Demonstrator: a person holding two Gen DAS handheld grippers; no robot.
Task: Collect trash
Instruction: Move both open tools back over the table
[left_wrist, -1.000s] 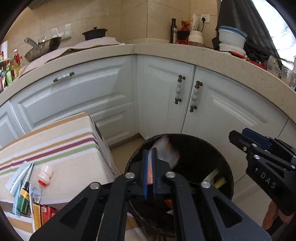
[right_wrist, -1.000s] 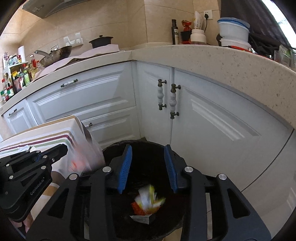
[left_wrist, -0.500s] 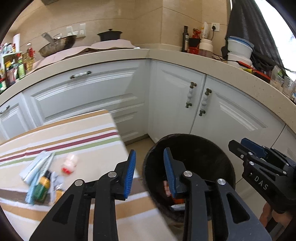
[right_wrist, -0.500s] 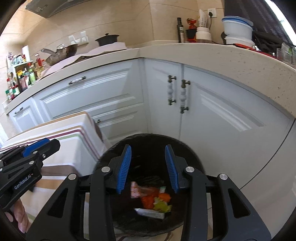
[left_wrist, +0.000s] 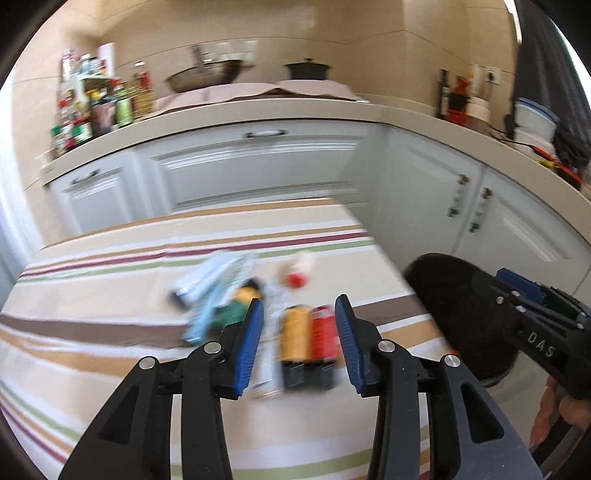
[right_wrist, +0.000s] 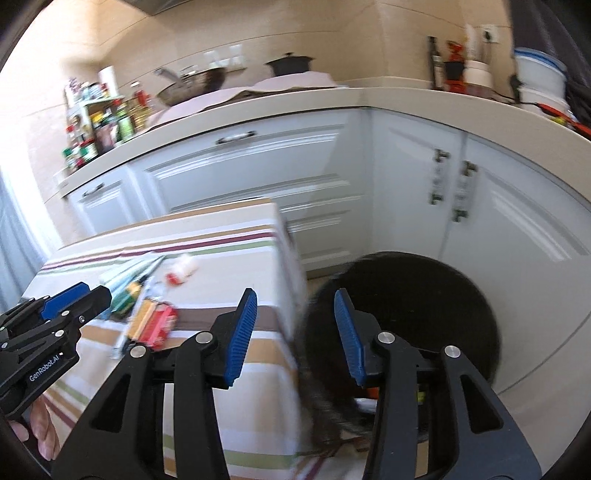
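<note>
On the striped cloth of the bench (left_wrist: 110, 288), centre of the left wrist view, lies the remaining trash: a yellow packet (left_wrist: 294, 334) and a red packet (left_wrist: 325, 332) side by side, a green-and-yellow wrapper (left_wrist: 236, 306), pale blue-white sachets (left_wrist: 214, 277) fanned toward the upper left, and a small white bottle with a red cap (left_wrist: 301, 271) lying on its side beyond them. All motion-blurred; no print on any wrapper can be read.

Left gripper (left_wrist: 298, 343): jaws apart and opening, nothing between the pads. The yellow and red packets show through the gap but lie on the cloth below, not touched. Judgement: it is lined up over this pair for the next pick, widening to take them.

Right gripper (right_wrist: 291, 336): jaws apart and opening, empty. It straddles the bench edge and the black bin (right_wrist: 424, 295), lower right of the right wrist view, standing on the floor just beside the bench corner. A few scraps show deep inside, partly hidden by the finger. Judgement: bin is parked close so each piece has a short carry.

Writing: "DAS" on the right gripper's body, seen lower right of the left view; "GenRobot.AI" on the left gripper's body, lower left of the right view. A hand shows under each.

Beyond: white cabinets (right_wrist: 258, 166), a rack of condiment bottles (left_wrist: 92, 107) upper left, labels too small to read.
</note>
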